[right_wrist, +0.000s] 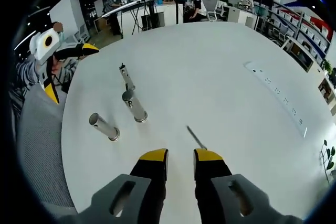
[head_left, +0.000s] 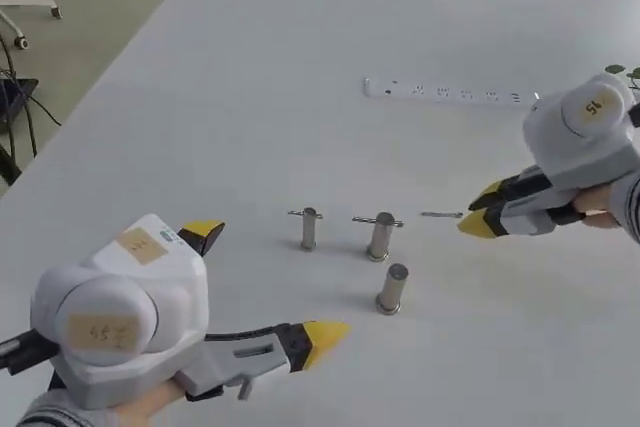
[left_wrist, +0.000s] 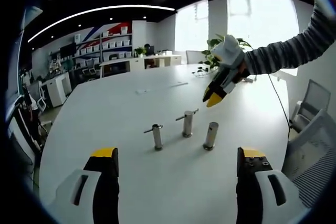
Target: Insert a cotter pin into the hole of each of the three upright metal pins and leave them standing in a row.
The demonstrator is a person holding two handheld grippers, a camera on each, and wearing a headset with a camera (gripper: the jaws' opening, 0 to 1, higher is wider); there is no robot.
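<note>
Three metal pins (head_left: 380,237) stand near the table's (head_left: 300,67) front edge. A loose cotter pin (head_left: 441,214) lies before the right gripper (head_left: 480,210), narrowly parted and empty. The left gripper (head_left: 265,282) is spread wide, empty.

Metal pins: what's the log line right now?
pinned metal pins: two | bare metal pin: one | loose cotter pin: on table | right hand-held gripper: open, near it | left hand-held gripper: open

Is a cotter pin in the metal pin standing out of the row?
Out. The front metal pin has a bare top; a loose cotter pin lies on the table by the right gripper.
</note>
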